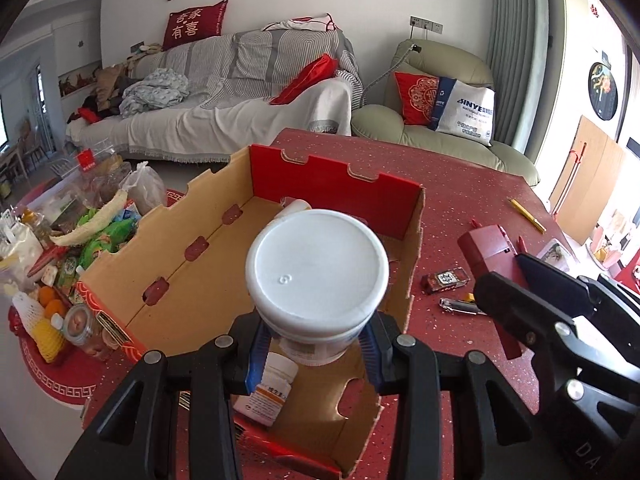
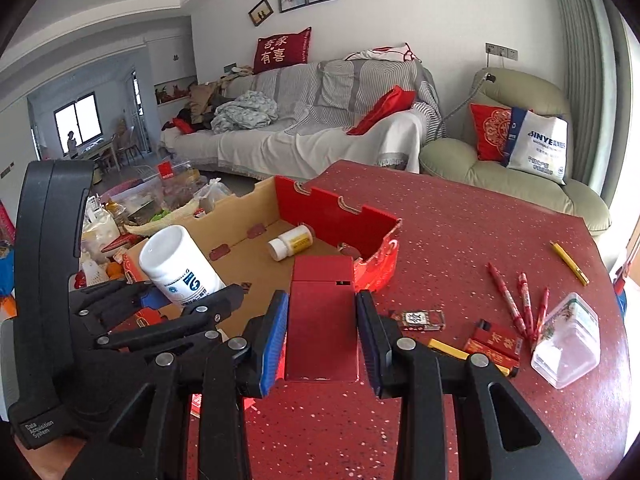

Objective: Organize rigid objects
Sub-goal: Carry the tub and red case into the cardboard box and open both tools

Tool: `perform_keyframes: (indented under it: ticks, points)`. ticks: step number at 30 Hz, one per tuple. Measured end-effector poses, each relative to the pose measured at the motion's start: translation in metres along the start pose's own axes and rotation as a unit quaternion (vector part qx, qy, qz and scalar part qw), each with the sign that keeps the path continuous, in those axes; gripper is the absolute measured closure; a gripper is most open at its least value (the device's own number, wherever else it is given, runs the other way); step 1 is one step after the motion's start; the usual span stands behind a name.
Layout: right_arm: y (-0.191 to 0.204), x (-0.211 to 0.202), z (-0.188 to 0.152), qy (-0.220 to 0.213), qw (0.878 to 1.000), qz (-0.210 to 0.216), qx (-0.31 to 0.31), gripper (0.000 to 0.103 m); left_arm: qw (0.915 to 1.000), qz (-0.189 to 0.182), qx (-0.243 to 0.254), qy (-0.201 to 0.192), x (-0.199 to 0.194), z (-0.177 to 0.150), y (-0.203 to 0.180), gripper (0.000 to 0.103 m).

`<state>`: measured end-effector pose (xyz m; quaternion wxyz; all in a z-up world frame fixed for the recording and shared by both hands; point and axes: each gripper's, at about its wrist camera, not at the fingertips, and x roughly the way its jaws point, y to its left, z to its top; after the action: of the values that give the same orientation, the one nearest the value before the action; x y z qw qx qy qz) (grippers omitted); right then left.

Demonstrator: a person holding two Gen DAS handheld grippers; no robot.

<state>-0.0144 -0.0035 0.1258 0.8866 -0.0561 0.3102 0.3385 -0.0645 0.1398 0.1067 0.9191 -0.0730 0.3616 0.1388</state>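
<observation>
Nearest, the left gripper (image 1: pixel 318 344) clamps a smooth white plastic jar (image 1: pixel 318 268) between blue pads, jaws partly apart around its round body. The jar hangs above the near end of an open cardboard tray (image 1: pixel 416 240). Below it a small white pill bottle (image 1: pixel 266 392) with an orange label lies on the tray floor; a second pill bottle (image 2: pixel 290 243) lies on its side near the far red wall.

The right gripper (image 2: pixel 322 334) grips a flat, glossy dark-red box (image 2: pixel 322 320) by its long sides, jaws partly apart, held just beside the tray's right wall.

The tray has low notched walls, brown inside, and its middle floor is bare. Right of it, on the speckled red table (image 2: pixel 460 220), lie a small card pack (image 2: pixel 418 319), red pens (image 2: pixel 516 304), a clear plastic tub (image 2: pixel 566 340) and a yellow pencil (image 2: pixel 570 262). The table's far half is open. Beyond its curved edge stand a draped sofa (image 2: pixel 320 136) and a green armchair (image 2: pixel 460 160).
</observation>
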Motion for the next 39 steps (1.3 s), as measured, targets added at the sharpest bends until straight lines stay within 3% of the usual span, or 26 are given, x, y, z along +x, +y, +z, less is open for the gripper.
perform_keyframes:
  ticks: [13,39]
  points:
    - [0.028,0.043,0.023,0.022,0.999,0.023,-0.017,0.067,0.9991,0.032,-0.018,0.024,0.024,0.011,0.049,0.061]
    - [0.037,0.094,0.039,0.056,0.998,0.023,-0.022,0.067,0.9965,0.027,-0.021,0.076,0.067,0.024,0.071,0.061]
